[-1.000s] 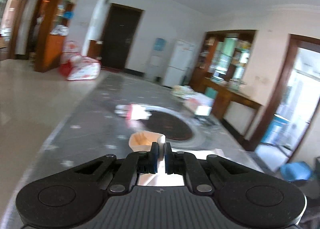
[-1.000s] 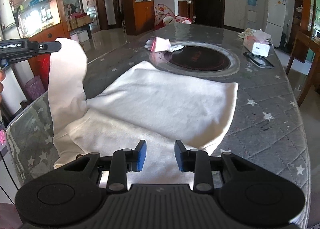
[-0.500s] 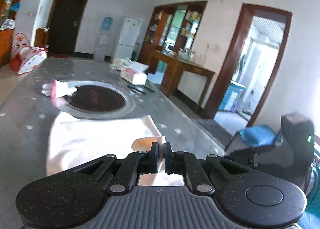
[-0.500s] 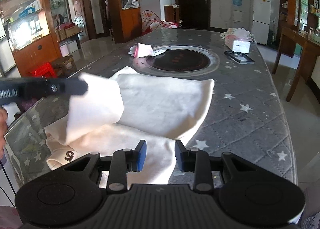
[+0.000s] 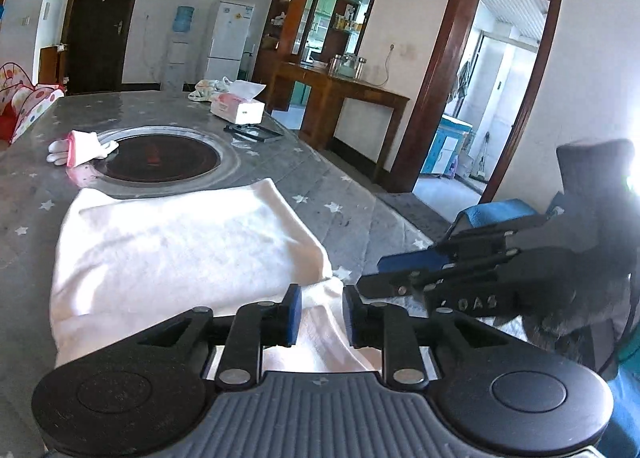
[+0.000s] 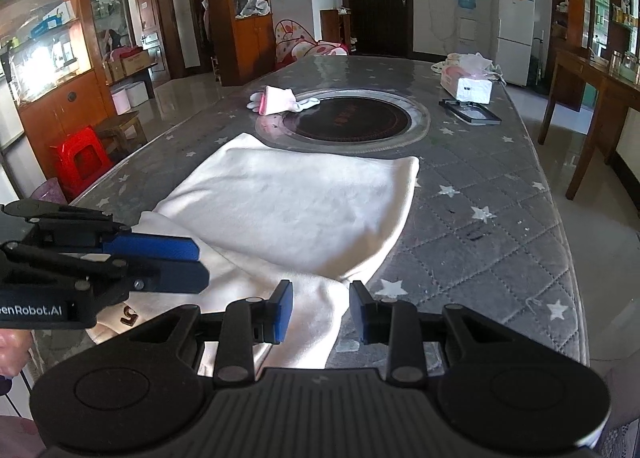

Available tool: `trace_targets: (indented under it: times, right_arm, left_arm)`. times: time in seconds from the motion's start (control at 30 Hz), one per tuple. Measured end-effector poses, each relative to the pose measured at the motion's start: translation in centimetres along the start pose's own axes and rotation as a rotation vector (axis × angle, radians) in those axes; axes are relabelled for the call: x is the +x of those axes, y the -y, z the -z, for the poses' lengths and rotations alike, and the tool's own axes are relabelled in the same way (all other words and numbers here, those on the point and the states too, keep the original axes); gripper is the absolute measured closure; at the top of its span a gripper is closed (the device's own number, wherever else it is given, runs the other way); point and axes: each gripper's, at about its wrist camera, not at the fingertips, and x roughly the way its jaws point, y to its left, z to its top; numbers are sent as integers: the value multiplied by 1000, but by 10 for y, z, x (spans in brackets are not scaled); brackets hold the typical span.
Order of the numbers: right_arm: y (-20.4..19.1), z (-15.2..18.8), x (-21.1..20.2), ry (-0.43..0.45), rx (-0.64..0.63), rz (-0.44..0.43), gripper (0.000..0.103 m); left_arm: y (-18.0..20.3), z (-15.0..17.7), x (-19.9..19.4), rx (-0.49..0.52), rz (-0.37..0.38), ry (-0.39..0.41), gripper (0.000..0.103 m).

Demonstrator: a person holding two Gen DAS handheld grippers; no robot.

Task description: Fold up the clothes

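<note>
A white garment point(image 6: 296, 214) lies spread on the grey star-quilted table point(image 6: 500, 234), with a folded-over part near the front edge; it also shows in the left wrist view point(image 5: 180, 250). My left gripper point(image 5: 318, 318) is open and empty just above the garment's near right part. It shows from the side in the right wrist view point(image 6: 192, 262). My right gripper point(image 6: 320, 312) is open and empty over the garment's front corner. It shows at the right of the left wrist view point(image 5: 372, 274).
A round dark hotplate point(image 6: 348, 122) is set in the table's middle. White gloves with a pink cuff point(image 6: 276, 100) lie at its left rim. A tissue box point(image 6: 466, 86) and a flat dark tray point(image 6: 470, 112) are at the far right. A red stool point(image 6: 80, 158) stands left of the table.
My left gripper carried the sleeve across the garment to the right, then opened and let it go. The sleeve now lies folded on the garment. My right gripper stayed open.
</note>
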Motion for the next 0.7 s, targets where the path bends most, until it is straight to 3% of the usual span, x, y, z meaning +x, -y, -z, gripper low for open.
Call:
trace_targets:
  times: [0.13,0.43,0.7]
  right_arm:
    - [-7,-2,2,-6,-21,-16,73]
    - [-34,2,17,-56,-93,-83,73]
    - [-42,11,34,-121,-110,-85,72]
  left_arm:
    - [-20,5,-15,4,-60,0,62]
    - [-78,32,-40,-44,-201,-73,62]
    - [-90,50,-44,-43,-213,-125,61]
